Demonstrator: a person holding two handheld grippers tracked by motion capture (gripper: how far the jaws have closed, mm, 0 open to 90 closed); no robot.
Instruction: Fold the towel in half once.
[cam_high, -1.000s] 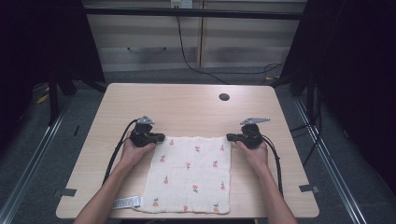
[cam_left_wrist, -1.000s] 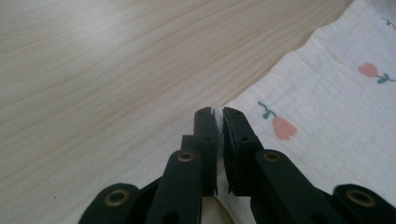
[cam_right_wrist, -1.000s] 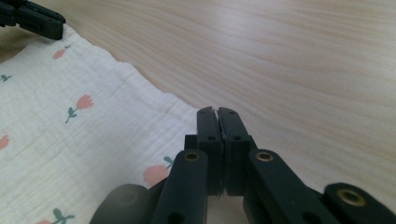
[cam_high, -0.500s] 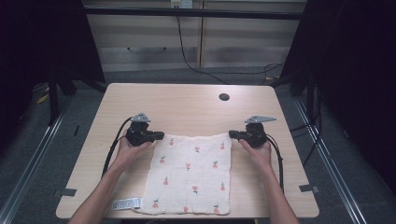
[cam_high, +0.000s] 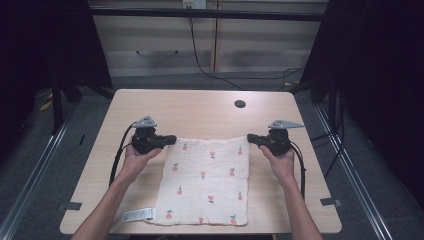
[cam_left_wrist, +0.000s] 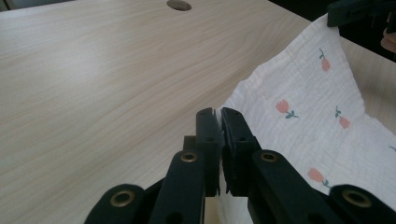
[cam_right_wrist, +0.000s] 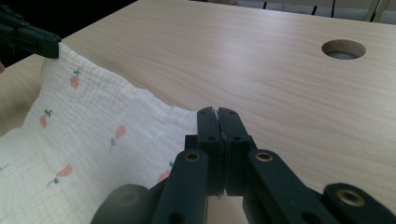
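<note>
Cloth: a white cloth (cam_high: 207, 182) printed with small pink flowers lay on the near half of the wooden table (cam_high: 200, 112); its far edge was raised off the wood between the two grippers, its near edge lay flat by the table's front edge; a white label (cam_high: 137, 215) stuck out at its near left corner.
Left gripper: the left gripper (cam_high: 170, 139) was clenched on the cloth's far left corner; in the left gripper view the jaws stood pressed together with the fabric pinched between them (cam_left_wrist: 219, 114); the person's left hand (cam_high: 137, 155) held it from below.
Right gripper: the right gripper (cam_high: 251, 139) was clamped on the far right corner; in the right gripper view its jaws met tight on the cloth's edge (cam_right_wrist: 217, 113); the right hand (cam_high: 280, 160) carried it.
Span: the far edge sagged a little between the two grips; both grippers pointed inward, towards each other.
Table: a round hole (cam_high: 240, 104) sat in the far right part of the top, well apart from the cloth.
Cables: a black cable (cam_high: 117, 160) trailed from the left gripper along the forearm.
</note>
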